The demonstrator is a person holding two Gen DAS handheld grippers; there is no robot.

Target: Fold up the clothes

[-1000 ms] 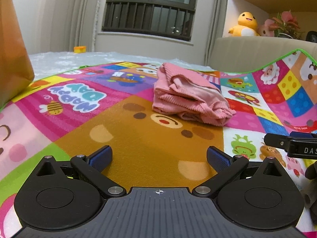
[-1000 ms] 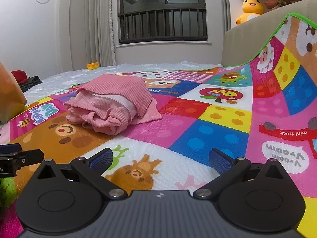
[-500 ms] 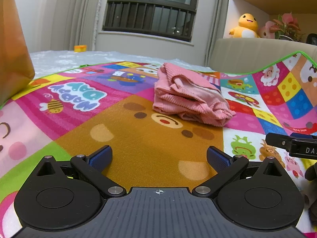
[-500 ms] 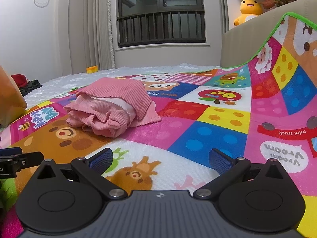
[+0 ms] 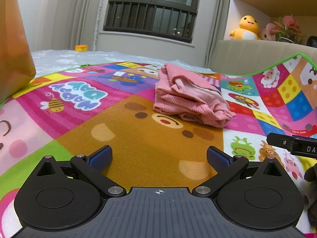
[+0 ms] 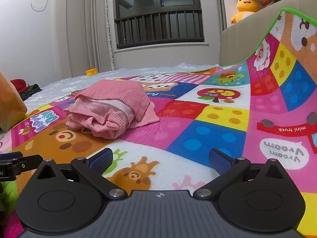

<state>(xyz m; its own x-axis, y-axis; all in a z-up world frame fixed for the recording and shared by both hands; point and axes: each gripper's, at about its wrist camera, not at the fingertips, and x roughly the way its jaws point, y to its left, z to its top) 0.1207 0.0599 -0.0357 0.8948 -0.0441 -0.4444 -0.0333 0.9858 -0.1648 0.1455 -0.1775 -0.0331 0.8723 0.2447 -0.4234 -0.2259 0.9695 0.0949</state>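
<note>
A pink ribbed garment [image 5: 188,97] lies bunched in a loose, partly folded heap on the colourful play mat [image 5: 138,138], at the far edge of the brown bear-face panel. Its top layer is folded flat over the rest, a paler inner lining shows in the opening, and ruffled edges crumple at the near end [image 6: 111,107]. Nothing touches it.

The left hand-held gripper [image 5: 158,155] hovers low over the bear panel, short of the garment, its blue-padded fingers [image 5: 100,155] spread wide apart and empty. The right hand-held gripper [image 6: 159,156] sits beside it over the white animal panel, likewise spread wide with nothing between its fingers.

The mat's green-trimmed edge climbs a beige sofa [image 5: 247,55] on the right. A yellow plush toy [image 5: 246,27] sits above it.
</note>
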